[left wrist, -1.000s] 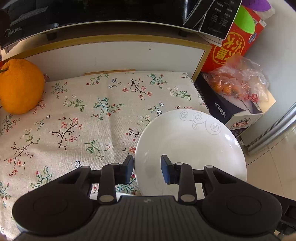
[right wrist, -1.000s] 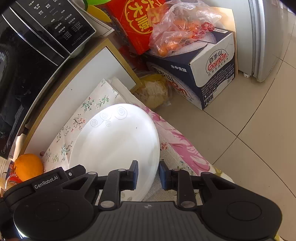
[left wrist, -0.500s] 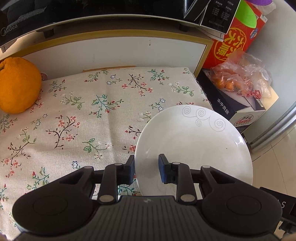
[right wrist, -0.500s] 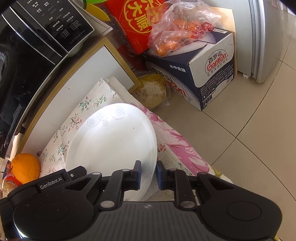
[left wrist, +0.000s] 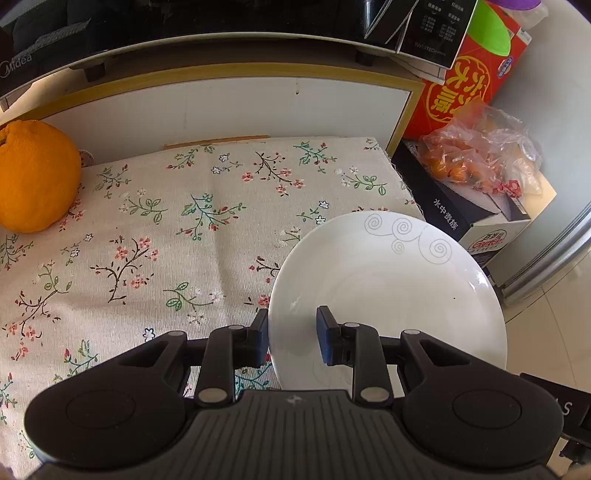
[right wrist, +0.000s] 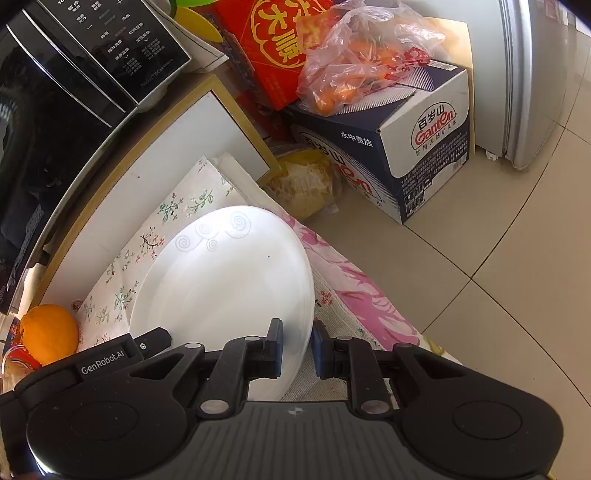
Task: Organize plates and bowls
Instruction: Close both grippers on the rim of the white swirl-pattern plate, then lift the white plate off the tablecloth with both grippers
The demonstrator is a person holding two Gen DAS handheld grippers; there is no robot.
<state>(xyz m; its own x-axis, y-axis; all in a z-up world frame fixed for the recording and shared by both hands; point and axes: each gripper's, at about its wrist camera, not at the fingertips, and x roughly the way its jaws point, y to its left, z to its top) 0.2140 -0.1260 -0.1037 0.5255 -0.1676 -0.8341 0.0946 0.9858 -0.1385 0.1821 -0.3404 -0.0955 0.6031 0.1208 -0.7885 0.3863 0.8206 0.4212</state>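
Note:
A white plate (left wrist: 388, 295) with grey spiral marks sits at the right end of the floral tablecloth (left wrist: 177, 236), tilted, its right side out past the table edge. My left gripper (left wrist: 291, 334) straddles its near-left rim, jaws partly open, one finger outside and one over the plate. My right gripper (right wrist: 297, 349) is shut on the plate's (right wrist: 225, 280) near-right rim, a finger on each face. The left gripper's body (right wrist: 122, 354) shows in the right wrist view beside the plate.
A large orange (left wrist: 35, 177) lies at the far left of the cloth. A black microwave (left wrist: 184, 33) stands on the shelf behind. Right of the table are a red box (left wrist: 472, 74), a bag of oranges (left wrist: 480, 155) on a carton (right wrist: 417, 147), and tiled floor (right wrist: 517, 295).
The right gripper's jaws have narrowed onto the plate's rim. The left gripper has drifted slightly forward and the plate has shifted a little to the right in its view.

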